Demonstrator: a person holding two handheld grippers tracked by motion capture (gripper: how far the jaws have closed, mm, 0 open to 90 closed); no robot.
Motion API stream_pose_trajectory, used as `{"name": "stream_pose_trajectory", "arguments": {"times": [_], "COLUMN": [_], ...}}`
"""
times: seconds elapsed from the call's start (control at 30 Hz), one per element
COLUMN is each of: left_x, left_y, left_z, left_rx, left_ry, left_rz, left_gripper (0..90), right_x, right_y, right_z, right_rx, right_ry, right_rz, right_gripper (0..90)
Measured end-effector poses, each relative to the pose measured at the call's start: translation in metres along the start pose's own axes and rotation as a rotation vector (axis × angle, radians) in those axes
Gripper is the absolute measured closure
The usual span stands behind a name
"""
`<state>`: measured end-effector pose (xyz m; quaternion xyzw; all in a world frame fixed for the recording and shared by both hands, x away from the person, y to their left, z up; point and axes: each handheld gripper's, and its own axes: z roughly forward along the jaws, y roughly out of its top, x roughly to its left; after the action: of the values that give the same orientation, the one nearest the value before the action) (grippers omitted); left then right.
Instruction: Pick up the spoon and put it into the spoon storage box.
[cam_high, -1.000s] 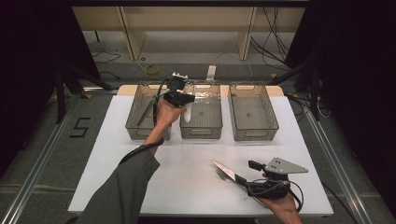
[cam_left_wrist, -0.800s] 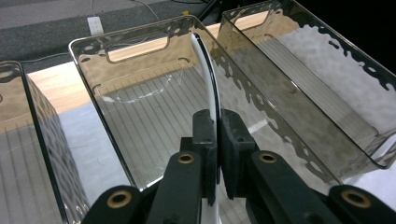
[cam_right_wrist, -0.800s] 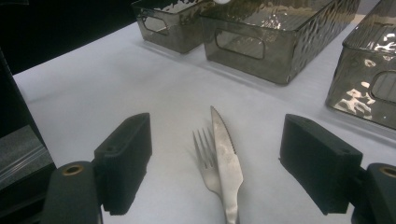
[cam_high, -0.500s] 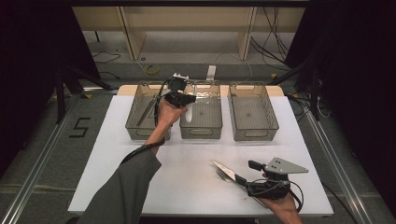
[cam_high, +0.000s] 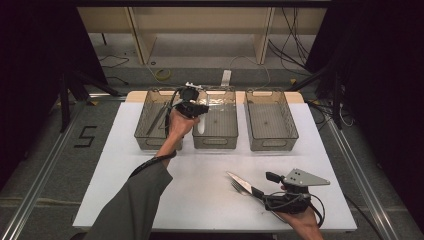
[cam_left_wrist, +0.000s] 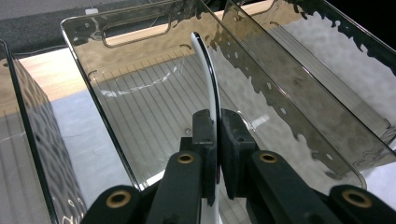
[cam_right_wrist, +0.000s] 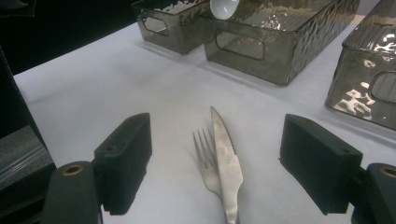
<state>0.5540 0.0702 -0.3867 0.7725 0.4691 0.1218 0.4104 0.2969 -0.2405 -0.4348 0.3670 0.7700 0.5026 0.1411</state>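
Spoon (cam_left_wrist: 211, 79): white, thin handle clamped between the pads of the left tool (cam_left_wrist: 215, 140), bowl end pointing away from the tool and over the middle bin (cam_left_wrist: 140, 100); long axis runs roughly along the bin's length. In the right gripper view the white bowl (cam_right_wrist: 223, 6) shows above that bin's rim, not yet resting on its floor

Left tool (cam_high: 192, 100): closed on the spoon, held over the gap between left and middle bins; the nearer hand for the drop, which judging by this calls only for a lowering and release

Middle bin (cam_high: 215, 142): smoky clear plastic, ribbed floor, appears empty. Left bin (cam_high: 145, 125): holds a long dark utensil. Right bin (cam_high: 272, 142): empty

Right tool (cam_right_wrist: 215, 172): jaws wide apart, nothing held, resting low on the white bench (cam_high: 200, 185)

Fork (cam_right_wrist: 205, 158) and knife (cam_right_wrist: 229, 158): lying side by side between those open jaws, tips toward the bins, well apart from them
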Motion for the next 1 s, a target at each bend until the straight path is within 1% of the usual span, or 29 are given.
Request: {"name": "stream_pose_trajectory", "arguments": {"times": [0.13,0.2,0.47,0.57,0.63,0.73,0.93,0.97,1.0], "left_x": [-0.001,-0.002,-0.003,-0.002,-0.002,-0.002,-0.001,-0.001,0.0], "left_y": [0.0,-0.001,-0.004,-0.005,-0.005,-0.007,-0.01,-0.01,-0.009], "left_z": [0.0,0.0,0.006,0.006,0.006,0.007,0.01,0.01,0.009], "left_rx": [-0.004,-0.005,0.012,0.011,0.015,0.011,0.024,0.022,0.022], "left_ry": [-0.001,0.01,0.013,0.012,0.011,0.004,0.008,0.004,0.0], "left_rz": [0.003,0.014,0.017,0.011,0.016,0.005,0.003,-0.002,-0.007], "left_gripper": [84.6,84.6,84.5,84.4,84.2,84.0,83.5,82.6,79.4], "right_x": [0.0,0.0,0.0,0.0,0.0,0.0,0.0,0.0,0.0], "right_y": [0.0,0.0,0.0,0.0,0.0,0.0,0.0,0.0,0.0], "right_z": [0.0,0.0,-0.001,0.0,0.0,0.0,0.0,0.0,0.0], "right_rx": [-0.002,-0.001,-0.001,-0.001,0.0,0.0,0.0,0.0,-0.001], "right_ry": [0.001,0.0,0.0,0.0,0.0,0.0,0.0,0.0,0.0], "right_rz": [0.0,0.0,0.0,0.001,0.0,0.002,0.003,0.002,0.001], "right_gripper": [25.9,25.9,26.0,25.9,25.9,26.0,25.9,25.9,26.0]}}
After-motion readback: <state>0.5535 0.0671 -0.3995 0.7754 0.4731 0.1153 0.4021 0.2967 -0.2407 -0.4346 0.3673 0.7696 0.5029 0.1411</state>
